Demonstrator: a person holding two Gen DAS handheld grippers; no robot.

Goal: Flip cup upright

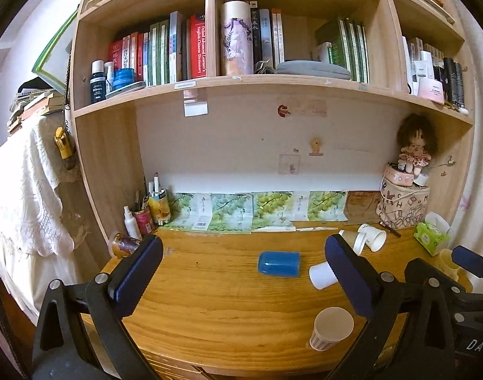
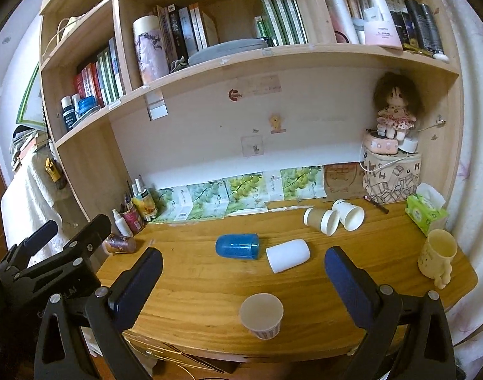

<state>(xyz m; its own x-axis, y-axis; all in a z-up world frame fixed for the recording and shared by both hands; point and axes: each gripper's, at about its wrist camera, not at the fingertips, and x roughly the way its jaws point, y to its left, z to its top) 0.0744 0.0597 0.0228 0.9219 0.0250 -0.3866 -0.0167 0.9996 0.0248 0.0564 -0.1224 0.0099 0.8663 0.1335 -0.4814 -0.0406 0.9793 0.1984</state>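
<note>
Currently both the left gripper (image 1: 243,264) and right gripper (image 2: 243,266) hover spread wide and empty, blue cup (image 2: 237,246) lying sideways mid-desk (image 2: 194,297) touching the white cup (image 2: 288,255), so a sloppy grab could roll either.

Both wrist views face the shelves — sharing the desk (image 1: 209,310) between.
</note>
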